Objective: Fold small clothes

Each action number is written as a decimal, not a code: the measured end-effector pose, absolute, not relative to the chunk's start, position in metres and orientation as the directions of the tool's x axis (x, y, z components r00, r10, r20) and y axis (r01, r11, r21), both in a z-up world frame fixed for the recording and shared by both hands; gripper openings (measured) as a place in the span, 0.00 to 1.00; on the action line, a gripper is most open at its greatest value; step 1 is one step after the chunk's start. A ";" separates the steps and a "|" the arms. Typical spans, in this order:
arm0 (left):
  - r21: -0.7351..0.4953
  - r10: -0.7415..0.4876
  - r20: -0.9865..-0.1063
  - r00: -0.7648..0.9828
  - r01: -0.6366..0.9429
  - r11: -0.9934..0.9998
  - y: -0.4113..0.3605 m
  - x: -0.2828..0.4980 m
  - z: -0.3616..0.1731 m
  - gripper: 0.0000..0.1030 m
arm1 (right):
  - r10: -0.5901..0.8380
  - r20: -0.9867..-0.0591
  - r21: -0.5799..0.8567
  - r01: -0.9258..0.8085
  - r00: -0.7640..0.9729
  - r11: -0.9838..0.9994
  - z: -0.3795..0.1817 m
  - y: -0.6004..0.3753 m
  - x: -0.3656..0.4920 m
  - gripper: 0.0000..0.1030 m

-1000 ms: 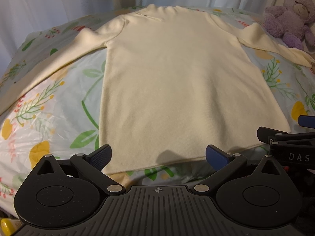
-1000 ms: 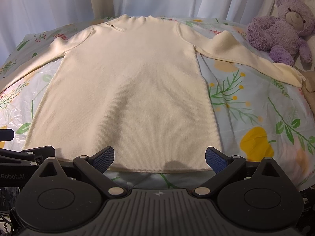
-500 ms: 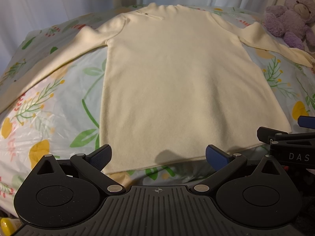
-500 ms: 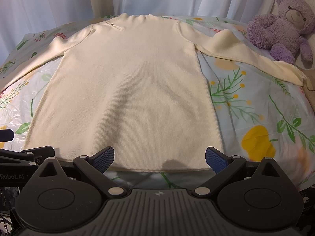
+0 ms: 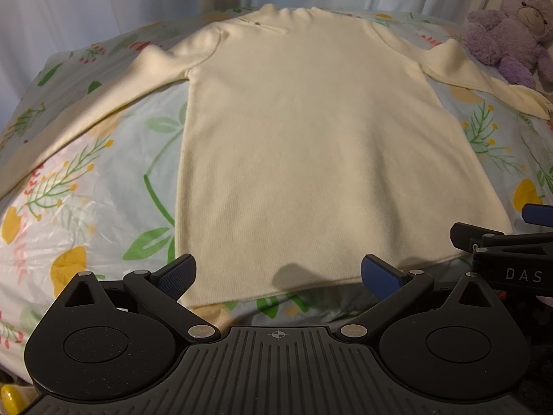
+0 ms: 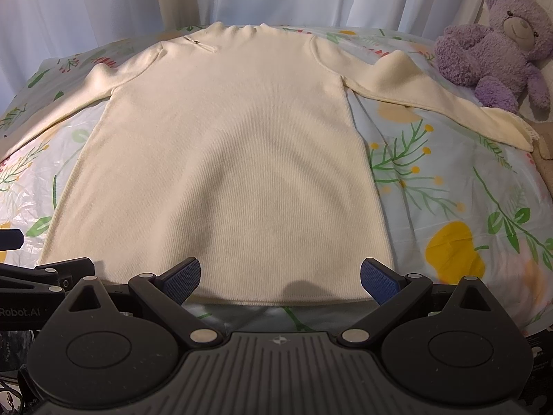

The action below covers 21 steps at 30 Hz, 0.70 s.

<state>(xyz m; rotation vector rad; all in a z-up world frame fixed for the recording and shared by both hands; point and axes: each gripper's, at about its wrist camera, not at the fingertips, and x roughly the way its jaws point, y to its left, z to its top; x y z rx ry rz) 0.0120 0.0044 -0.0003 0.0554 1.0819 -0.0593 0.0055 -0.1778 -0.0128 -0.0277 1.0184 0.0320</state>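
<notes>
Status: almost nothing has changed over the last second. Against the earlier views, the cream sweater (image 5: 311,145) lies in the same position ahead of both my tongs, and the framing has shifted only slightly. I judge this a pause before the first fold, not a step in progress.

Left tongs (image 5: 278,271): spread wide, holding nothing. Their blue pads sit just short of the sweater's hem, the left pad (image 5: 178,273) near the hem's left corner.

Right tongs (image 6: 280,275): likewise spread wide and empty. They hover at the hem (image 6: 276,299), with the right pad (image 6: 378,278) near the hem's right corner. Each set of tongs shows at the edge of the other's view, so the two are side by side.

Task item: the sweater is laid flat on the floral bedspread (image 6: 449,190), collar at the far end, hem nearest me. The left sleeve (image 5: 86,114) runs out far-left of the body; the right sleeve (image 6: 432,103) runs out far-right, its cuff ending just beside the purple teddy bear (image 6: 497,41).

Consequence for the task: no fold has been made; the garment is fully spread and free of large wrinkles. In my judgement the next operation is either to close on the hem corners or to bring a sleeve across the body. The knit looks soft and likely to sag when lifted.
</notes>
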 end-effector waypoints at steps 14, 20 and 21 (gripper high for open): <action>0.012 -0.022 -0.889 0.457 0.070 0.997 0.004 0.015 -0.001 1.00 | 0.016 -0.855 -0.007 -0.043 0.519 0.999 -0.015 -0.177 0.009 0.96; 0.014 -0.021 -0.891 0.454 0.073 0.997 0.003 0.015 -0.002 1.00 | 0.019 -0.858 -0.002 -0.040 0.514 0.999 -0.016 -0.179 0.009 0.96; 0.014 -0.021 -0.892 0.453 0.073 0.997 0.003 0.015 -0.002 1.00 | 0.019 -0.858 -0.001 -0.040 0.513 0.999 -0.016 -0.179 0.009 0.96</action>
